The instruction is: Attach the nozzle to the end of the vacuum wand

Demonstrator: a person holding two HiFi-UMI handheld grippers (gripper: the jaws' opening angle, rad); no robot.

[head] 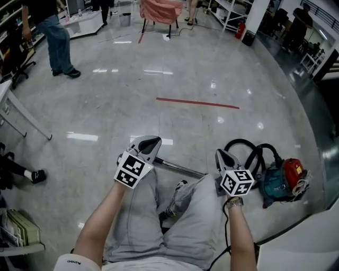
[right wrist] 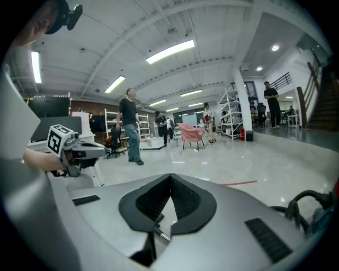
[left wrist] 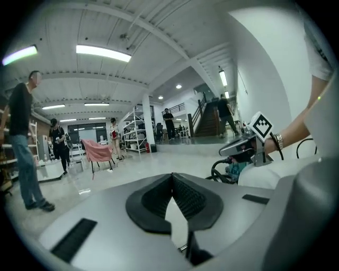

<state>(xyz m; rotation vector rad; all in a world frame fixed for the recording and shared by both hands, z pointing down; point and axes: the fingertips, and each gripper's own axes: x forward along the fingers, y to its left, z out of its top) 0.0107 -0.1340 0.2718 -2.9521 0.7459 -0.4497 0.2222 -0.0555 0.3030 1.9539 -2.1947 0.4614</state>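
My left gripper (head: 150, 143) and my right gripper (head: 221, 155) are held up in front of the seated person's knees. Both are shut with nothing between their jaws. In the left gripper view the dark pads (left wrist: 185, 197) meet at the tip, and the same shows in the right gripper view (right wrist: 183, 197). A thin metal vacuum wand (head: 180, 168) lies on the floor beneath and between them, partly hidden by the person's right knee. The red and teal vacuum body (head: 283, 179) with its black hose (head: 244, 144) sits on the floor just right of the right gripper. I cannot make out a nozzle.
A red tape line (head: 197, 103) crosses the shiny floor ahead. A standing person (head: 55, 39) is at the far left, and a chair draped in pink (head: 160, 11) at the back. Table legs (head: 26, 119) stand at the left, a white surface (head: 310, 238) at the lower right.
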